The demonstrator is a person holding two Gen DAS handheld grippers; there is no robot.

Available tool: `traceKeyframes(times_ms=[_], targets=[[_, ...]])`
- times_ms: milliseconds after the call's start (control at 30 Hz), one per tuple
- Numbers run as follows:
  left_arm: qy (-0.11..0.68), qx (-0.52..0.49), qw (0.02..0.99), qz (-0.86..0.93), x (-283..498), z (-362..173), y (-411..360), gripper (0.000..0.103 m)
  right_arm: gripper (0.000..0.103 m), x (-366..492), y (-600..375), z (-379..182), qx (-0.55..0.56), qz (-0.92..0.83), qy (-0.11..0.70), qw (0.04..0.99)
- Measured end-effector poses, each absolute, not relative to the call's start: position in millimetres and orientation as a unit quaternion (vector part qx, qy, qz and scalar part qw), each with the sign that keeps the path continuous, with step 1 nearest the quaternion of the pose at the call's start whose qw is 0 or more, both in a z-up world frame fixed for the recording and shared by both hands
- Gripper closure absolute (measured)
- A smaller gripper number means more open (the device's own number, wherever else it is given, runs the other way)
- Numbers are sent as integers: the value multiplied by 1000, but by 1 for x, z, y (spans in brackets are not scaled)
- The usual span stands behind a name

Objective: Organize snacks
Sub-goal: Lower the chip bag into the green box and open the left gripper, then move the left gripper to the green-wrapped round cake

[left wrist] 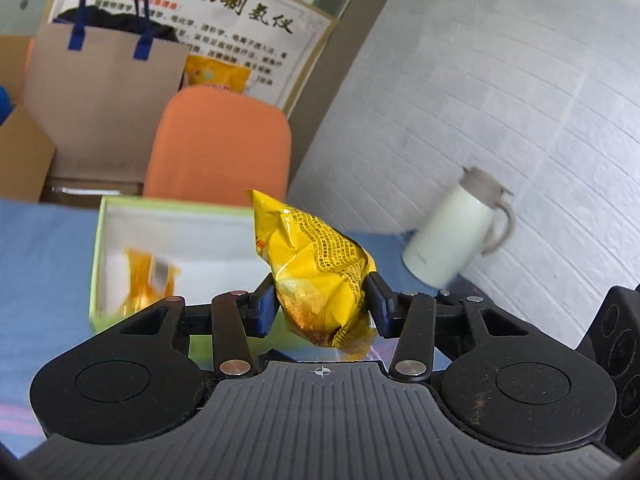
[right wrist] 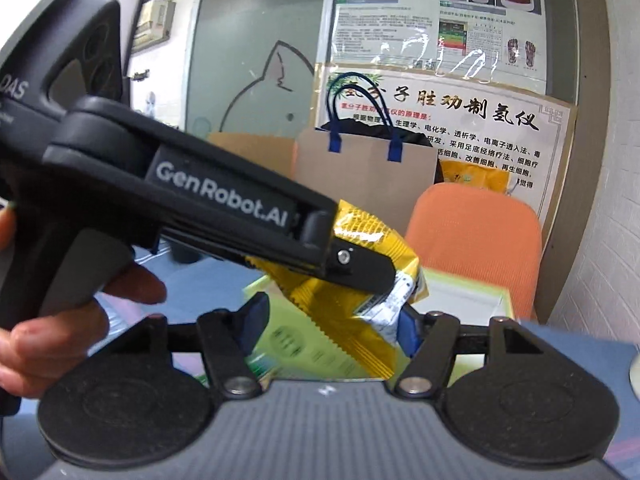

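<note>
My left gripper (left wrist: pixel 322 306) is shut on a yellow snack packet (left wrist: pixel 316 268) and holds it in the air above the near right part of a green-rimmed white box (left wrist: pixel 96 264). Another yellow packet (left wrist: pixel 150 280) lies inside the box. In the right wrist view the left gripper (right wrist: pixel 360 272) crosses from the left, still clamping the yellow packet (right wrist: pixel 360 320), which hangs in front of my right gripper (right wrist: pixel 332 324). The right gripper's jaws stand apart and hold nothing. The green box (right wrist: pixel 468 300) shows behind the packet.
A blue cloth covers the table (left wrist: pixel 44 264). A white thermal jug (left wrist: pixel 456 228) stands at the right by the white brick wall. An orange chair (left wrist: pixel 220 144) and a brown paper bag (left wrist: pixel 104 96) stand behind the table. A green leaflet (right wrist: pixel 304 352) lies under the grippers.
</note>
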State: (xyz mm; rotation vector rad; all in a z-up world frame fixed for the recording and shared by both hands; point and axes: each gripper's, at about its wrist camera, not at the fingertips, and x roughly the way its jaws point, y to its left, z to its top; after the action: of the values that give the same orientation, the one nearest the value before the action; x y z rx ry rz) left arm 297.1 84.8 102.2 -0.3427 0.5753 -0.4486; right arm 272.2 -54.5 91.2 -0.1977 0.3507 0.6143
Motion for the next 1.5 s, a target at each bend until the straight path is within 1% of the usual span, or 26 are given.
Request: traceKeyframes(times_ms=[100, 233, 300, 333, 367, 467, 500, 533, 567, 633, 700, 733, 767, 833, 933, 1067, 1167, 1233, 1367, 1433, 1500], targets=[[293, -175, 917, -208, 346, 91, 88, 76, 35, 319, -49, 84, -103, 301, 189, 929], [321, -183, 909, -193, 395, 61, 94, 76, 36, 363, -41, 62, -111, 304, 218, 921], [331, -170, 912, -173, 412, 45, 96, 70, 36, 377, -38, 49, -111, 309, 238, 914], [338, -161, 913, -162, 418, 38, 98, 63, 36, 381, -38, 44, -109, 308, 245, 913], [342, -158, 914, -152, 422, 32, 101, 59, 35, 385, -37, 40, -108, 307, 252, 911], [344, -169, 912, -146, 419, 29, 114, 59, 34, 378, -47, 41, -95, 303, 252, 914], [335, -172, 915, -148, 412, 35, 117, 58, 30, 373, -53, 45, -86, 303, 246, 917], [325, -171, 918, -149, 404, 40, 120, 54, 27, 368, -57, 49, -79, 303, 242, 919], [317, -170, 921, -148, 397, 47, 120, 49, 25, 362, -61, 54, -77, 300, 237, 921], [306, -168, 927, -141, 380, 58, 123, 45, 22, 343, -70, 63, -78, 289, 222, 928], [296, -170, 928, -148, 358, 66, 124, 44, 18, 320, -79, 70, -77, 281, 207, 934], [294, -171, 928, -152, 346, 68, 124, 43, 12, 308, -84, 73, -76, 277, 203, 936], [291, -173, 928, -159, 333, 70, 124, 42, 9, 295, -88, 75, -75, 272, 198, 939], [287, -176, 926, -171, 306, 74, 121, 39, 10, 268, -99, 77, -72, 264, 196, 942], [297, -177, 921, -181, 262, 67, 114, 38, 10, 225, -116, 70, -58, 250, 212, 943], [321, -178, 907, -205, 203, 45, 99, 34, 10, 171, -132, 38, -29, 253, 267, 929], [358, -186, 891, -210, 168, 20, 84, 34, 10, 136, -129, 10, -41, 242, 306, 920], [386, -196, 875, -217, 152, 4, 73, 36, 10, 126, -126, -2, -47, 241, 314, 917], [415, -228, 857, -205, 133, -13, 70, 39, 10, 131, -121, -11, -95, 259, 289, 917], [410, -235, 860, -192, 129, -9, 78, 38, 10, 138, -118, -12, -115, 276, 285, 911], [399, -233, 870, -175, 125, -1, 89, 37, 10, 144, -116, -16, -113, 294, 294, 902]])
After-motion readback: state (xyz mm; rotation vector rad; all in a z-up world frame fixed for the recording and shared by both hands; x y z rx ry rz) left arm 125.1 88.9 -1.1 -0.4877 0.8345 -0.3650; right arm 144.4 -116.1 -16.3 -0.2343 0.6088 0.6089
